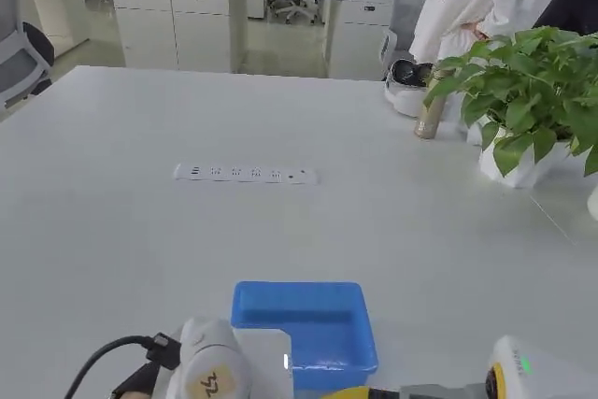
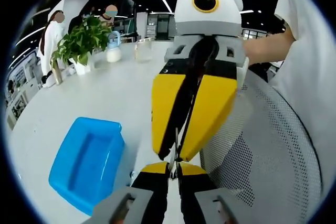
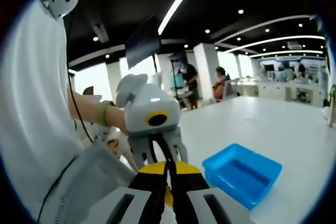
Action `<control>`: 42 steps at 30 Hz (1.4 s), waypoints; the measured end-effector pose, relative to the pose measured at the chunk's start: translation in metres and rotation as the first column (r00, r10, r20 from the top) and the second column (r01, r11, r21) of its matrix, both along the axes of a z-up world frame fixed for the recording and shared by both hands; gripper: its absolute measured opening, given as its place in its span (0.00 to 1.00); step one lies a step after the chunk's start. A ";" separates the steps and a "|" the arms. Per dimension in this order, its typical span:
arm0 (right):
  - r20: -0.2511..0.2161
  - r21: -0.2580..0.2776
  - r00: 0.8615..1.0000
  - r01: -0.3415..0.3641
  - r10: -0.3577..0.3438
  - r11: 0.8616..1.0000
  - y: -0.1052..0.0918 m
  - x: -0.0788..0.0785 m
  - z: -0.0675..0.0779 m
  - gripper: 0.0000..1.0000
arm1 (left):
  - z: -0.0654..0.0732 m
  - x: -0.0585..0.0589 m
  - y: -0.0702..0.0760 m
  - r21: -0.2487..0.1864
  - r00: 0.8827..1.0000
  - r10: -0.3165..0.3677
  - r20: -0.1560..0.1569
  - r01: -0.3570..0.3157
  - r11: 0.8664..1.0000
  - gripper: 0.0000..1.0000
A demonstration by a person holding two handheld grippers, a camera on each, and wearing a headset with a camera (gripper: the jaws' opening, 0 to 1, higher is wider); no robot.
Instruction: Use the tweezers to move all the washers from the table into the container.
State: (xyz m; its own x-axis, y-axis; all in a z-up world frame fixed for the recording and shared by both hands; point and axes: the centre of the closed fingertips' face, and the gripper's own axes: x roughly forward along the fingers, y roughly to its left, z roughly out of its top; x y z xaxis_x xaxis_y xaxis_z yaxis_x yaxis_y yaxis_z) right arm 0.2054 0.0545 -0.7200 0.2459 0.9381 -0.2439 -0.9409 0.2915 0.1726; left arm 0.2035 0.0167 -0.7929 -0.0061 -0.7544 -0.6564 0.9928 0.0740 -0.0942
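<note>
While tip to tip — hand-held grippers (image 2: 174, 171) (image 3: 168, 174)

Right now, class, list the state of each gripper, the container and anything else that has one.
left gripper: shut, jaws together.
right gripper: shut, facing the left gripper.
blue container: upright, open-topped, no washers visible inside.
power strip: flat on the table, nothing plugged in.
</note>
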 end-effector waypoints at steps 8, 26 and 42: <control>-0.023 0.038 0.999 -0.022 0.023 0.999 0.005 -0.003 -0.009 0.00 | 0.000 -0.005 0.003 -0.004 1.000 -0.017 0.003 0.017 1.000 0.04; 0.068 -0.085 0.997 -0.014 0.020 0.996 -0.012 0.005 -0.021 0.00 | 0.062 0.014 0.036 -0.139 0.992 0.128 -0.008 -0.128 0.982 0.09; 0.141 -0.204 0.983 -0.085 0.115 0.975 -0.005 0.002 -0.031 0.00 | 0.057 0.001 0.015 -0.052 1.000 -0.015 0.027 0.016 0.999 0.03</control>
